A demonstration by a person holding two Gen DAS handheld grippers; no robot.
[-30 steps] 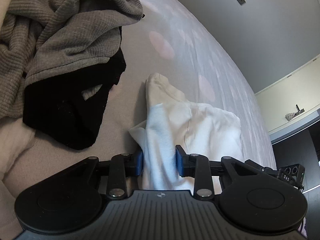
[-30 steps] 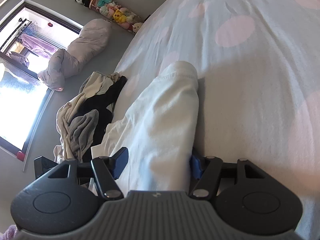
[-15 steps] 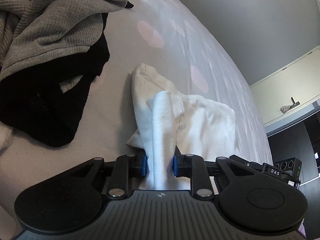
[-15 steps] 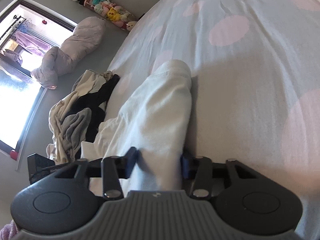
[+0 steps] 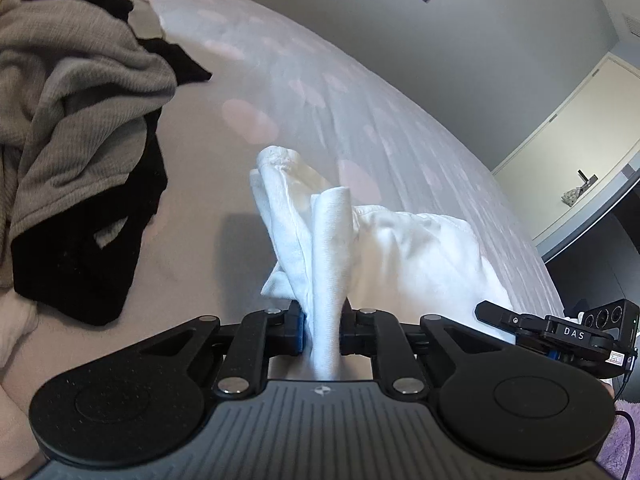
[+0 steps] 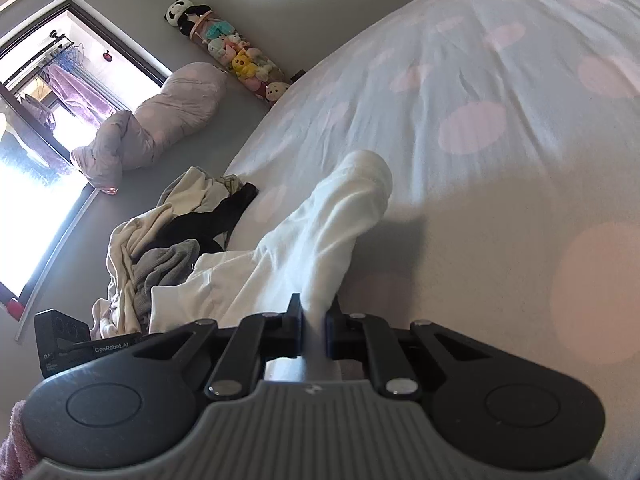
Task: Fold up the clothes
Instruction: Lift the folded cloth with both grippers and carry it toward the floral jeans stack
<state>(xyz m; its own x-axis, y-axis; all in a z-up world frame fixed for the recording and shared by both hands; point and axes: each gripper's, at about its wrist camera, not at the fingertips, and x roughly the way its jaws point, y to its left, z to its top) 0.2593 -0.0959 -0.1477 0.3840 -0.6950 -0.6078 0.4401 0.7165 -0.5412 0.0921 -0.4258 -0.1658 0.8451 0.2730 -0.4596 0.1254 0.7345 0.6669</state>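
A white garment (image 5: 404,248) lies on the bed with pink dots (image 5: 304,80). My left gripper (image 5: 323,332) has its jaws closing on a bunched fold of that garment, and the pads press on the cloth, which rises a little off the sheet. In the right wrist view the same white garment (image 6: 320,232) stretches away from me, one rounded end pointing up the bed. My right gripper (image 6: 314,332) is also closing, its pads pinching a thin edge of the white cloth. The other gripper's body (image 5: 576,332) shows at the right edge of the left wrist view.
A heap of clothes (image 5: 76,148), grey knit over black and cream, lies left of the white garment; the same heap (image 6: 168,248) sits at the bed's edge in the right wrist view. A rolled duvet (image 6: 152,124) and plush toys (image 6: 236,60) lie by the window (image 6: 48,136).
Both grippers closed from wide around the white garment to pinching it. Both have lifted slightly, and the cloth now bunches up between the jaws.
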